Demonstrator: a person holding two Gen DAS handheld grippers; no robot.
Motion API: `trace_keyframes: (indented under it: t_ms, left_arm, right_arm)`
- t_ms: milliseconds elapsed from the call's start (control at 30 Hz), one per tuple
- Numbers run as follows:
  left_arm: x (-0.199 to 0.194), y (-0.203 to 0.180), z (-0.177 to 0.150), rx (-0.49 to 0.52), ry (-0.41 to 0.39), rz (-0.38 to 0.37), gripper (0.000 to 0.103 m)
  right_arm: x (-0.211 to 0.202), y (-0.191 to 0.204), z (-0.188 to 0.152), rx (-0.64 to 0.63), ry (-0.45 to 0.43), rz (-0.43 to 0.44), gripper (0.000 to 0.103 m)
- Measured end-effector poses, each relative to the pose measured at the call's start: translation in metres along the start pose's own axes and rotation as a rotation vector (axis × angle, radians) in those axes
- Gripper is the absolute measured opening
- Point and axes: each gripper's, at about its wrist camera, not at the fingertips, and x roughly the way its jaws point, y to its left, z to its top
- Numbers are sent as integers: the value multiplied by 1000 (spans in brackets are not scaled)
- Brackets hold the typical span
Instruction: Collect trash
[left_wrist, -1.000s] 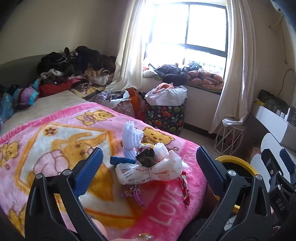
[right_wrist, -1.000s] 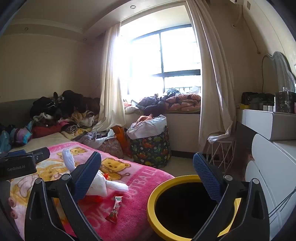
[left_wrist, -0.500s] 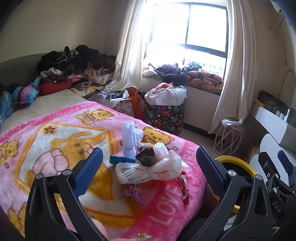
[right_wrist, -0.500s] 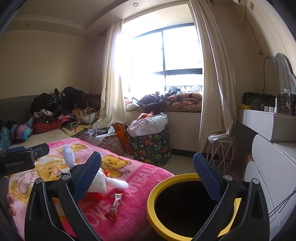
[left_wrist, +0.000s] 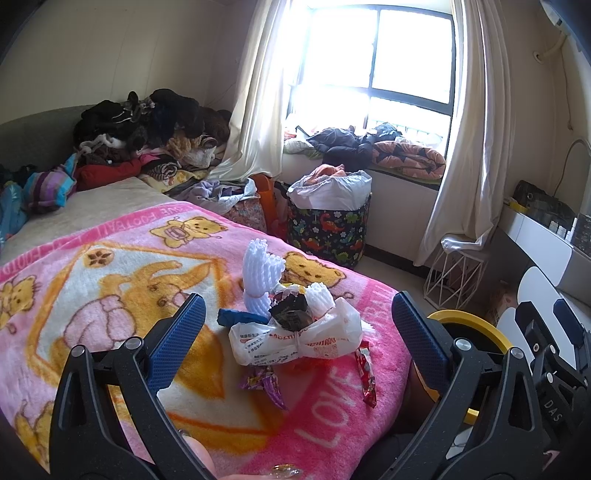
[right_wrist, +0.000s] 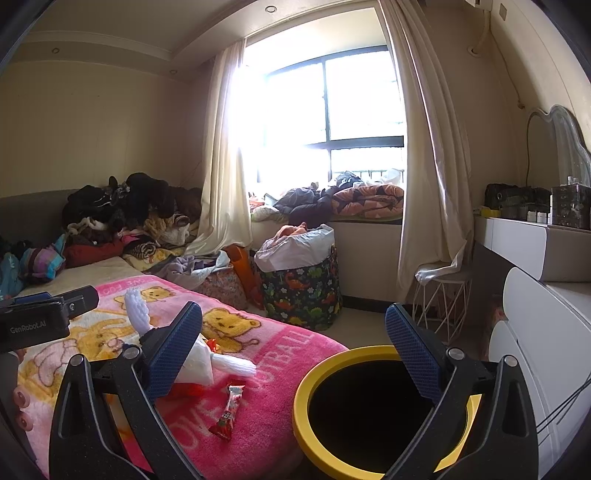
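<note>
Blue-padded jaws on both grippers stand wide apart and hold nothing. The left gripper (left_wrist: 295, 325) hangs above the blanket (left_wrist: 110, 295), aimed at the trash pile between its pads; the right gripper (right_wrist: 291, 339) hangs at the bed's edge, over the gap between blanket and bin (right_wrist: 306, 406). In the pile: a tied white bag (left_wrist: 295, 339) in the middle, a dark wrapper (left_wrist: 291, 310) on top of it, white foam netting (left_wrist: 258, 273) standing up just behind, a blue scrap (left_wrist: 236, 317) touching the bag's left end, a purple wrapper (left_wrist: 266, 384) just in front, and a red wrapper (left_wrist: 365, 373) lying near the blanket's edge, nearest the bin. The bin has a yellow rim and sits on the floor right beside the bed, mouth open; its inside is dark, so I can't tell if anything is in it yet. Judged from this, the job looks barely started: every piece seen lies on the blanket and none is in a grip. Left to do: grab each item and drop it in the bin. Clothes heaps, a dinosaur-print basket (left_wrist: 328, 229) and a wire stool (left_wrist: 454, 273) stand well apart toward the window and are not trash to collect as far as I can judge.
</note>
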Motion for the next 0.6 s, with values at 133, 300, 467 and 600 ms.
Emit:
trace_keyframes:
  t_ms: [133,300,467,600]
  left_arm:
    - [0,0,0,-1,0,0,93]
    - [0,0,0,-1,-1,2,93]
    - [0,1,0,-2,1,0,93]
    - [-1,0,0,-2,-1,1,93]
  right_arm:
    - [0,1,0,0,1,-1,97]
    - [0,1,-1,-1,0,-3,97]
    - [1,2,-2,0,2,-1,97]
    - [2,2,-3,2,4,2,97]
